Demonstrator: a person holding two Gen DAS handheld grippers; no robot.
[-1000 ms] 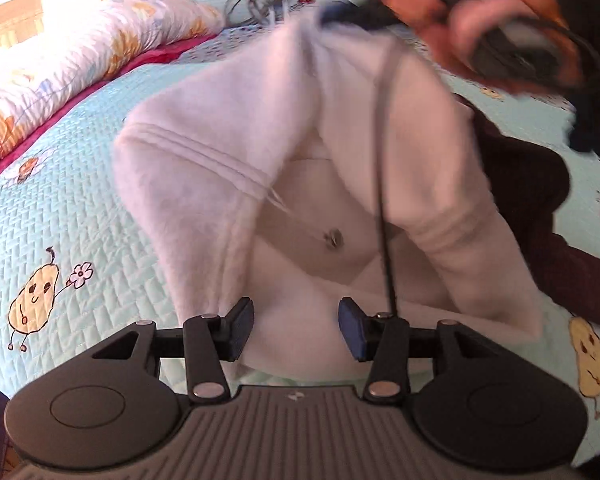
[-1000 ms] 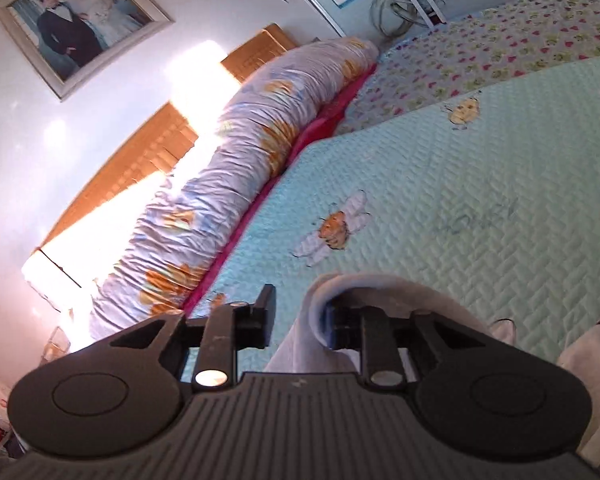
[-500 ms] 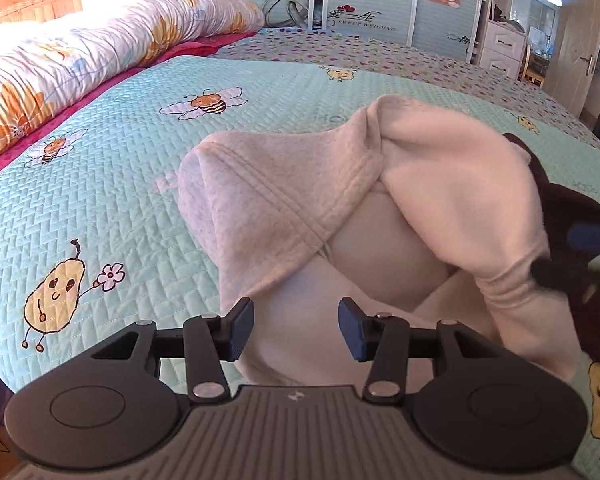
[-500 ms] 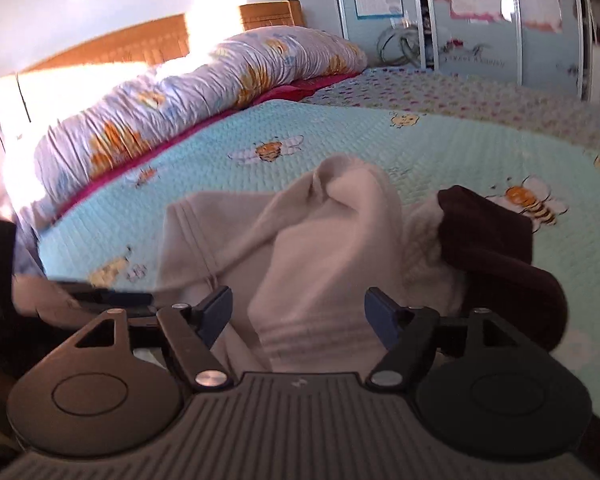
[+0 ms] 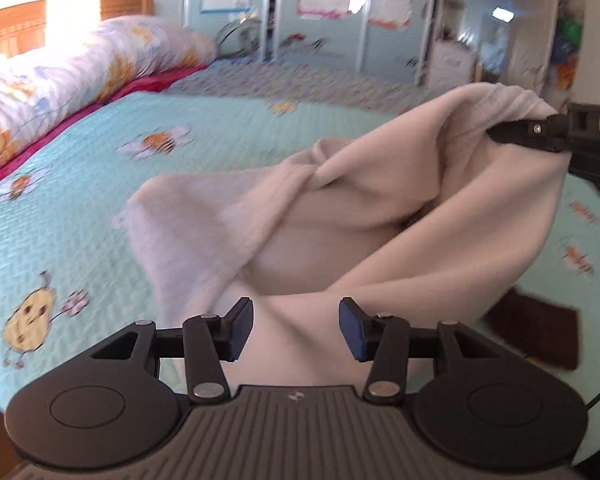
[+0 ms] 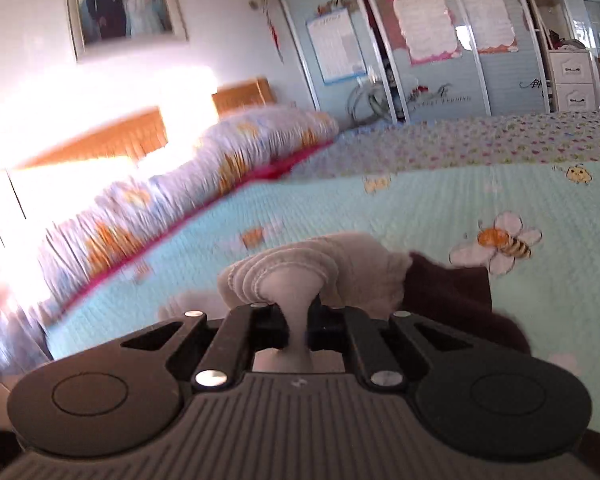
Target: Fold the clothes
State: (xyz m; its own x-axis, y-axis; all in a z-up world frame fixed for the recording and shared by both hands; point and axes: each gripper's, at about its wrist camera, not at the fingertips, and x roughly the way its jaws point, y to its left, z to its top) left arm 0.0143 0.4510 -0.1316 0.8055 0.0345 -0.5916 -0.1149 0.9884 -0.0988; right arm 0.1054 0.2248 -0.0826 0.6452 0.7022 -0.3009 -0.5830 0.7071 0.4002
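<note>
A pale grey-white fleece garment (image 5: 340, 216) lies bunched on the light blue quilted bedspread (image 5: 80, 208). My left gripper (image 5: 296, 328) is open, its blue pads on either side of the garment's near edge without pinching it. My right gripper (image 6: 298, 320) is shut on a ribbed fold of the same garment (image 6: 296, 276). In the left wrist view its black fingertips (image 5: 516, 132) hold that part lifted at the upper right. A dark brown garment (image 6: 452, 292) lies beside the pale one, and its edge (image 5: 540, 328) shows under the lifted cloth.
A rolled floral duvet (image 5: 60, 80) runs along the left side of the bed before a wooden headboard (image 6: 112, 136). Sliding wardrobe doors (image 6: 440, 48) with posters stand beyond the bed. White drawers (image 6: 572, 80) are at the far right.
My right gripper, open half a second ago, has shut on the pale garment's ribbed fold and raised it to the right. My left gripper stays open near the garment's front edge.
</note>
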